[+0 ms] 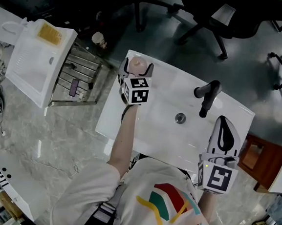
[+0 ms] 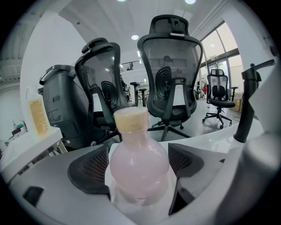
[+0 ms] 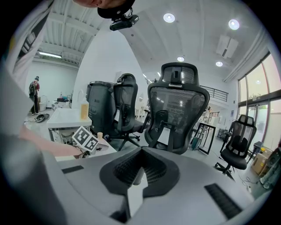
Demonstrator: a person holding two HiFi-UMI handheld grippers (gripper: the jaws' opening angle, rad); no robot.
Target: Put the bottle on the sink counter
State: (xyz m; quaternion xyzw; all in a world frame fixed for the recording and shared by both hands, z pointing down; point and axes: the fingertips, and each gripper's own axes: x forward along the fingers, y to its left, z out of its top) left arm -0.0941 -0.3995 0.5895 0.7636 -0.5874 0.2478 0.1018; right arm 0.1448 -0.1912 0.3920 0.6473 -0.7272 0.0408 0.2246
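- Two black ribbed pads (image 2: 90, 169) of the left gripper (image 2: 139, 169) were clenched on the pink bottle (image 2: 138, 160). One pad pressed each side of its round body, and the tan cap (image 2: 131, 119) stood upright above them.
- Seen from the head view, that bottle was at the far-left corner of the white bench (image 1: 163, 79); whether its base touched the surface could not be told.
- Behind those jaws, the left gripper's marker cube (image 1: 138, 92) lay over the left part of the bench, and the person's bare forearm (image 1: 124, 137) ran back from it.
- The right gripper (image 3: 139, 170) had its jaws clenched together with nothing between them.
- It hung over the near-right part of the bench, just beside the right rim of the basin (image 1: 163, 133), with its own marker cube (image 1: 217, 179) toward the person's body.
- Between the two grippers lay that basin, with the round drain (image 1: 180, 118) near its middle.
- The black faucet (image 1: 207, 96) stood by the far edge of the bench, right of centre.
- Well apart from the bench on the left stood a white table (image 1: 32, 70) carrying a jug with a yellow label (image 1: 50, 33).
- A metal rack (image 1: 80, 80) stood between that table and the bench.
- Several black office chairs (image 2: 172, 79) stood on the floor beyond the far edge.
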